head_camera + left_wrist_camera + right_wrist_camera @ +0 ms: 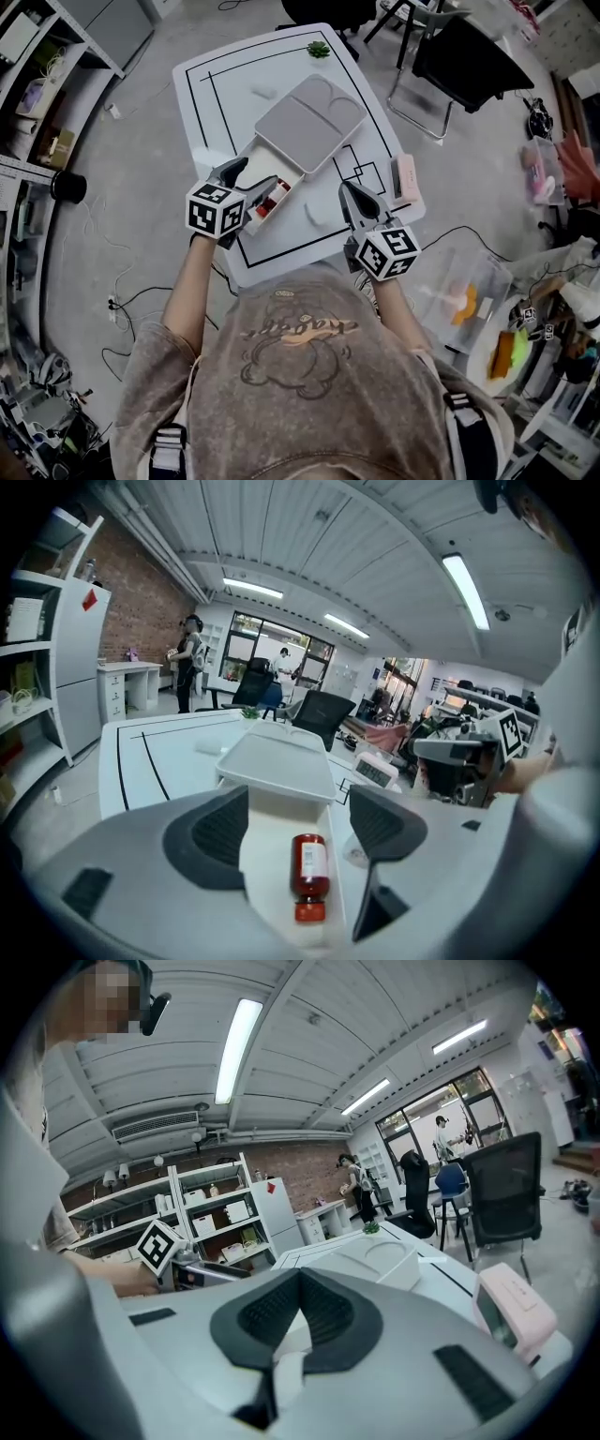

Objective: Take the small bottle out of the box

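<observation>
While the left gripper (302,819) hangs with its jaws spread wide and nothing pinched between them, the small bottle (309,874) lies on its side in the open tray end of the box (281,761), at the lower centre of the left gripper view, cap towards the camera. In the head view that tray end is the box's lower-left part, just past the jaws. The right gripper (298,1312) is closed on nothing, at the lower right of the table (216,84).

The bottle looks small, stiff and light — probably smooth-sided and round, so it may roll or slip out under a slanted squeeze. The labelled body seems the better place to take hold, pads square across it rather than on the narrower cap. The tray's right wall stands close beside it, so one jaw has little room.
</observation>
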`<state>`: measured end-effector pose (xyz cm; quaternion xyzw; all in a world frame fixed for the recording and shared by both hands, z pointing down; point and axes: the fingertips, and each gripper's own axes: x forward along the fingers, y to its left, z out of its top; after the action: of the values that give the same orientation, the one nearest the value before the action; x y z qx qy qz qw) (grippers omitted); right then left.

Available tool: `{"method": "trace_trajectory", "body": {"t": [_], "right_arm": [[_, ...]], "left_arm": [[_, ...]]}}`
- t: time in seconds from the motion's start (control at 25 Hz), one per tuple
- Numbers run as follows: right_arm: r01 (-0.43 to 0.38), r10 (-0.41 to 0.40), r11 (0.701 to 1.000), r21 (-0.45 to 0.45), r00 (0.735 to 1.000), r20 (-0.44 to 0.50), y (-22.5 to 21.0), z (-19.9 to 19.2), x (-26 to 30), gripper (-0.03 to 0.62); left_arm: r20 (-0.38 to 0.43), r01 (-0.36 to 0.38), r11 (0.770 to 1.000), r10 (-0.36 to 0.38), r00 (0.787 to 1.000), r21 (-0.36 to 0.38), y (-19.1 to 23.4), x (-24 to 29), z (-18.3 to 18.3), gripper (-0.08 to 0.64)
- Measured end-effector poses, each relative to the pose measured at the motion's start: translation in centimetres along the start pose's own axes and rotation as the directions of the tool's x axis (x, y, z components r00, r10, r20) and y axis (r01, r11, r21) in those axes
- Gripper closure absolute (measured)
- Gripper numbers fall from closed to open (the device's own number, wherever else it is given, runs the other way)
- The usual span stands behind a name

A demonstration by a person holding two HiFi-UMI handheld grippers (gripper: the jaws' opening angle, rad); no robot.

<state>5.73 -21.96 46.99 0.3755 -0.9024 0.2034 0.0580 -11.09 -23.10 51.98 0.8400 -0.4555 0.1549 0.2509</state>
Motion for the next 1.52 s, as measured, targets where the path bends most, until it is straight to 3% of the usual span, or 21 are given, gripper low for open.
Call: {"method": "trace_trajectory", "body": {"t": [0.2,0.4,0.76,1.28,1.52], "right_arm": [[0.017,-0.017,1.000,0.008,1.000,0.002,-0.3,-0.1,-0.3,0.594],[0.035,-0.035,0.999,0.016,0.999,0.001,-0.9,-0.4,-0.9,0.594],[0.064,-0.064,0.998,0.025,0.998,0.001,-1.8,-0.6,-1.5,0.594],[0.090,-0.090,0.995,0.045,0.996,-0.003,-2.6,-1.1,-1.9,0.594],[0.095,-0.095,0.994,0.049,0.995,-0.006,-2.8,-1.3,-1.5,0.594]], "left_arm": [[-0.132,0.046,0.998,-0.040,0.990,0.040,-0.1,1.6,-2.6,0.230],[-0.252,0.091,0.994,-0.071,0.965,0.066,-0.4,2.7,-5.0,0.230],[-0.378,0.136,0.986,-0.091,0.921,0.093,-0.3,4.3,-7.1,0.235],[-0.470,0.167,0.983,-0.112,0.875,0.075,0.2,5.4,-9.4,0.255],[-0.493,0.227,0.974,-0.199,0.847,-0.004,-0.1,5.8,-9.9,0.295]]}}
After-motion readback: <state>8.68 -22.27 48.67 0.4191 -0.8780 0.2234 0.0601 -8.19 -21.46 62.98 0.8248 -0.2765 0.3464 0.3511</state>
